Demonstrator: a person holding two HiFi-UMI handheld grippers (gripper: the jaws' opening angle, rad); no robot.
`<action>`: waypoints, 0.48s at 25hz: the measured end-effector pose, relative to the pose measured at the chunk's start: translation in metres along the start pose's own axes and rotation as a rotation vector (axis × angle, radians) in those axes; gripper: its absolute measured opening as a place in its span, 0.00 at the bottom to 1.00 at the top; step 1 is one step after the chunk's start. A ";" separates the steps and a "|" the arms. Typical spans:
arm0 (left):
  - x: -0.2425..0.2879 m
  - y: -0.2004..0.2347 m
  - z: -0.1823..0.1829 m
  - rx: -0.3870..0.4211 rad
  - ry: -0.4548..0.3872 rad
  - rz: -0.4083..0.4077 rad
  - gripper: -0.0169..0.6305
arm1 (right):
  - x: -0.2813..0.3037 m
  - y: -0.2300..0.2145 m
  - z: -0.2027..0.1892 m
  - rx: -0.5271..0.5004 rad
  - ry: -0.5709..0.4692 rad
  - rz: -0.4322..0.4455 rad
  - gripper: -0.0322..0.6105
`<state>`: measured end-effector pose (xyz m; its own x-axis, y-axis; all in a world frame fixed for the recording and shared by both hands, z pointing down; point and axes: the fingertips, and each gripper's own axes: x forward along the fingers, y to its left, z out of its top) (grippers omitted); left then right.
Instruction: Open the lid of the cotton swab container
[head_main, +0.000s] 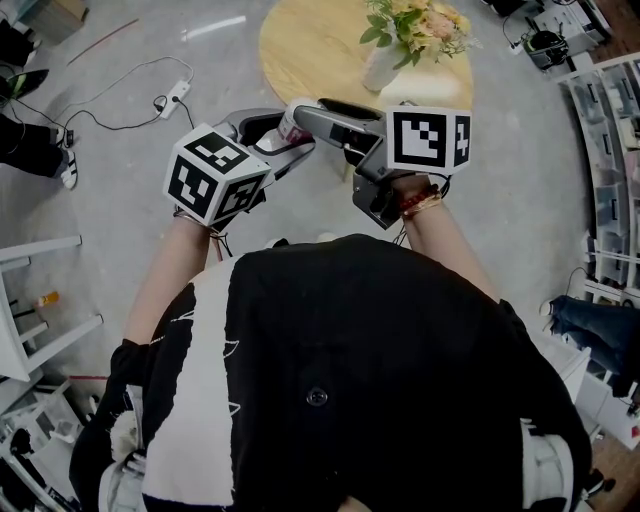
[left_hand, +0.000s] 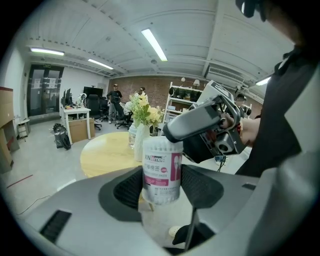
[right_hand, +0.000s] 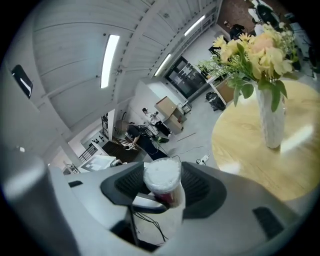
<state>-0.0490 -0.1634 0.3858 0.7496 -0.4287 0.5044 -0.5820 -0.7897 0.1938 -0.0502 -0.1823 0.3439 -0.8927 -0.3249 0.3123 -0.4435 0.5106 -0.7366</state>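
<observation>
The left claw (left_hand: 162, 186) is clenched on the cotton swab container (left_hand: 161, 170). Its two dark ribbed pads press the sides of the lower body, and the container stands upright between them. The right claw (right_hand: 162, 184) comes in from the opposite side and grasps the same container at its top end. In the left gripper view one of its grey jaws lies across the lid edge, and whether the lid has lifted cannot be told. The container is a white cylinder with a pink and magenta label and a band of white cotton tips showing at the top. It hangs in the air by the near edge of the round wooden bench (head_main: 320, 50), not resting on it. A white vase (head_main: 383, 68) of yellow and pale flowers stands on the right part of that bench. There is one container, two claws, one bench and one vase.
</observation>
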 end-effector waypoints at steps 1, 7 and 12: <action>-0.001 0.000 0.000 0.002 -0.005 0.001 0.41 | -0.001 0.003 0.003 0.046 -0.026 0.034 0.42; -0.010 -0.002 0.012 -0.057 -0.092 -0.016 0.40 | -0.001 0.026 0.017 0.018 -0.056 0.087 0.41; -0.008 0.000 0.012 0.017 -0.062 0.009 0.40 | -0.004 0.027 0.022 0.086 -0.087 0.165 0.41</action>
<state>-0.0515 -0.1652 0.3713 0.7627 -0.4617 0.4528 -0.5837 -0.7930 0.1746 -0.0574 -0.1845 0.3094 -0.9408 -0.3118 0.1329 -0.2800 0.4938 -0.8233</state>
